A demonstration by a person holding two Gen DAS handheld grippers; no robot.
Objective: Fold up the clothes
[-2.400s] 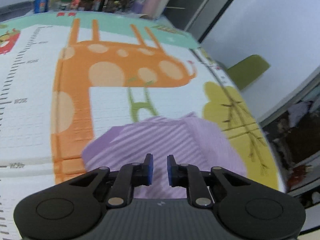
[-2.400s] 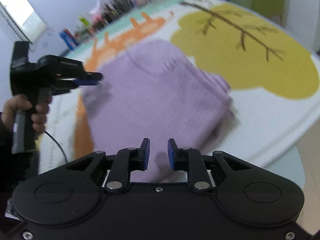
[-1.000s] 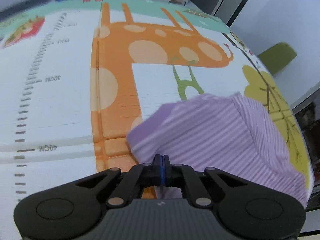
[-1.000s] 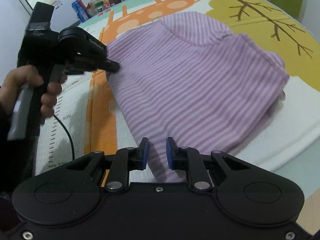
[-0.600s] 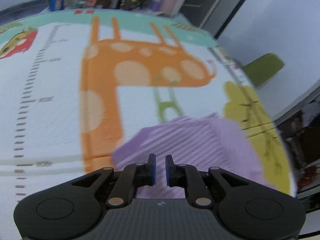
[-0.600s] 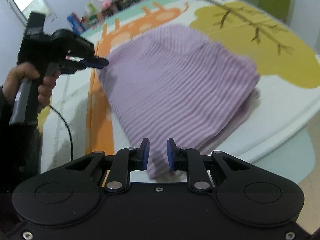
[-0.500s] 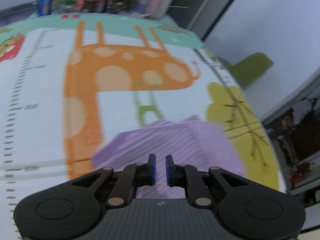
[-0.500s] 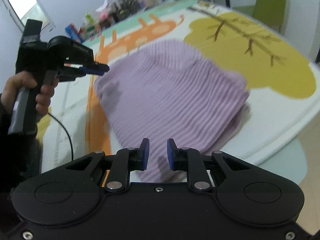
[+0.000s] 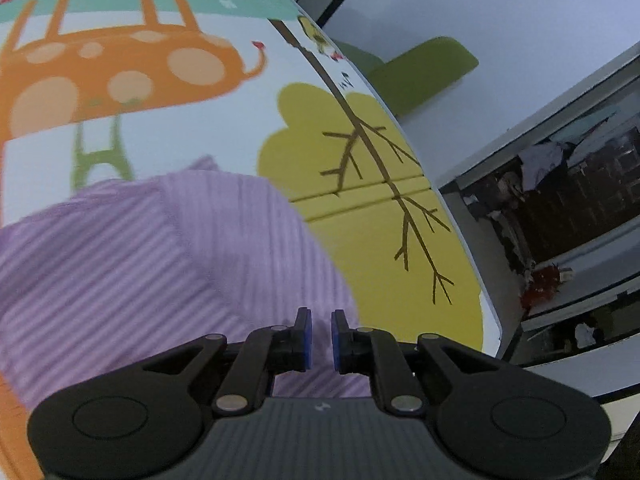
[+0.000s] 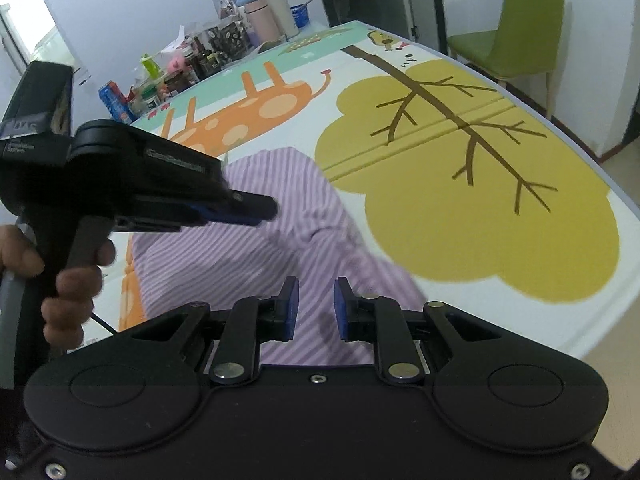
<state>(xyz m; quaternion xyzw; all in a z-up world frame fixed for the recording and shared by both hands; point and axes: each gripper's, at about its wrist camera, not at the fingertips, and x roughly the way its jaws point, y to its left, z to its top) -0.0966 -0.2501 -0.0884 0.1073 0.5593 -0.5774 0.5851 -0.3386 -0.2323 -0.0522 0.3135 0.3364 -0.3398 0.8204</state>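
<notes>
right wrist view: purple striped garment [image 10: 256, 248] lies folded, compact, on worktop [image 10: 480, 216] beside yellow tree print [image 10: 472, 184]. left gripper [image 10: 256, 210] and right gripper [image 10: 313, 308] hover above garment, jaws apart, gripping nothing.

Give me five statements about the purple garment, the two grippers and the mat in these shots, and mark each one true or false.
1. The purple striped garment lies on the play mat. True.
2. The right gripper is clamped on the garment. False: its jaws stand apart with nothing between them.
3. The left gripper has a gap between its pads. True.
4. The garment fully covers the yellow tree print. False: it lies beside the tree, which shows almost whole.
5. The green chair stands on top of the mat. False: it stands on the floor beyond the mat's edge.
</notes>
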